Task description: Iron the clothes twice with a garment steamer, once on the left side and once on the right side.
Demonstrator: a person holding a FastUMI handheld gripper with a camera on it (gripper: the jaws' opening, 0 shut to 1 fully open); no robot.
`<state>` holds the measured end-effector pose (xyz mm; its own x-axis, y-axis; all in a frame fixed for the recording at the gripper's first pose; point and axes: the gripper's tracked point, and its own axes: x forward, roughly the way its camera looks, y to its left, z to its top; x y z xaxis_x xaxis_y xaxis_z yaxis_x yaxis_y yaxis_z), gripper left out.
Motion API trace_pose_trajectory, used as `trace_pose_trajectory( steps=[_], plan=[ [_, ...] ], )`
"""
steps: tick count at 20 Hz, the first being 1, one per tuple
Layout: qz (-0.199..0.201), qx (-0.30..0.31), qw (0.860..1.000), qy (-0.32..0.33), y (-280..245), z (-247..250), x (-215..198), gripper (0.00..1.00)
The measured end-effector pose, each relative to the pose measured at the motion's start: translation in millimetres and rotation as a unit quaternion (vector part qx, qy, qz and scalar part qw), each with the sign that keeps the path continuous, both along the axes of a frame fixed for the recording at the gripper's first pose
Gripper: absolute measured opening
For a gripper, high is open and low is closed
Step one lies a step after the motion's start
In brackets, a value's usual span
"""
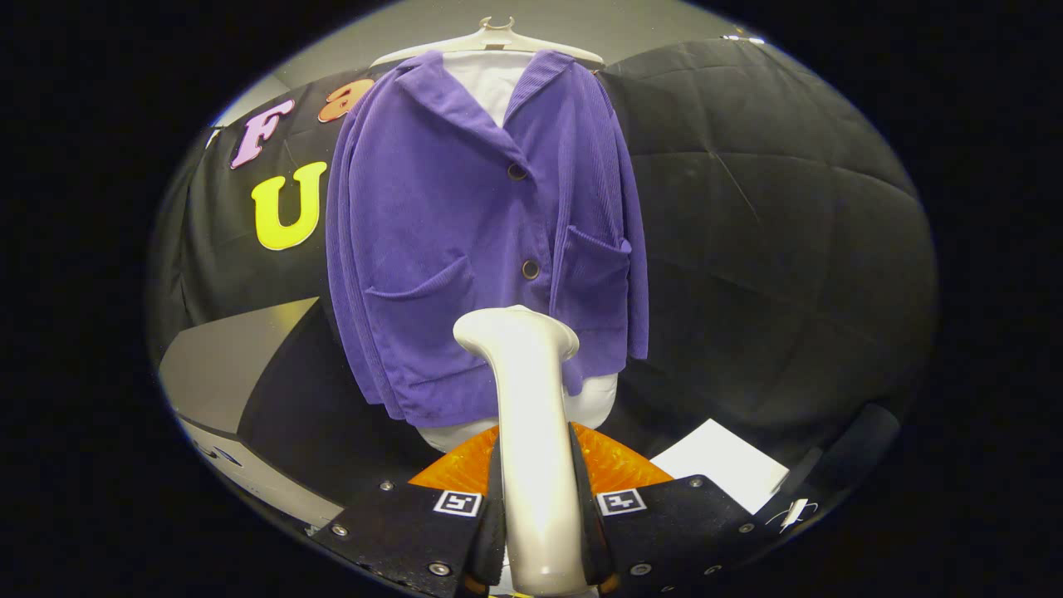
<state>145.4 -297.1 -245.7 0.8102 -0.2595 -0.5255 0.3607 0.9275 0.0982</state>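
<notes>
1. The gripper (538,531) is clenched on the smooth white plastic garment steamer (523,415); both fingers press its upright handle, low down
2. Its flared head rises just ahead of the fingers, near the hem of the purple corduroy jacket (465,241), which hangs from a pale hanger (490,40) beyond them
3. The steamer looks rigid, slippery and probably top-heavy, so a low, firm hold suits it
4. The jacket is soft and should yield under pressure
</notes>
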Motion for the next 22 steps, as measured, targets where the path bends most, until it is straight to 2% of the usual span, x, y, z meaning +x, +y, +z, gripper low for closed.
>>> trace_pose_trajectory(
  steps=[5,13,22],
  plan=[
    [0.001,0.010,0.998,-0.055,-29.1,51.8,-3.2,0.36],
    [-0.020,0.004,0.993,-0.114,-81.0,118.1,-3.3,0.36],
    [0.008,-0.013,0.986,-0.166,-91.7,170.2,25.0,0.36]
  ],
)
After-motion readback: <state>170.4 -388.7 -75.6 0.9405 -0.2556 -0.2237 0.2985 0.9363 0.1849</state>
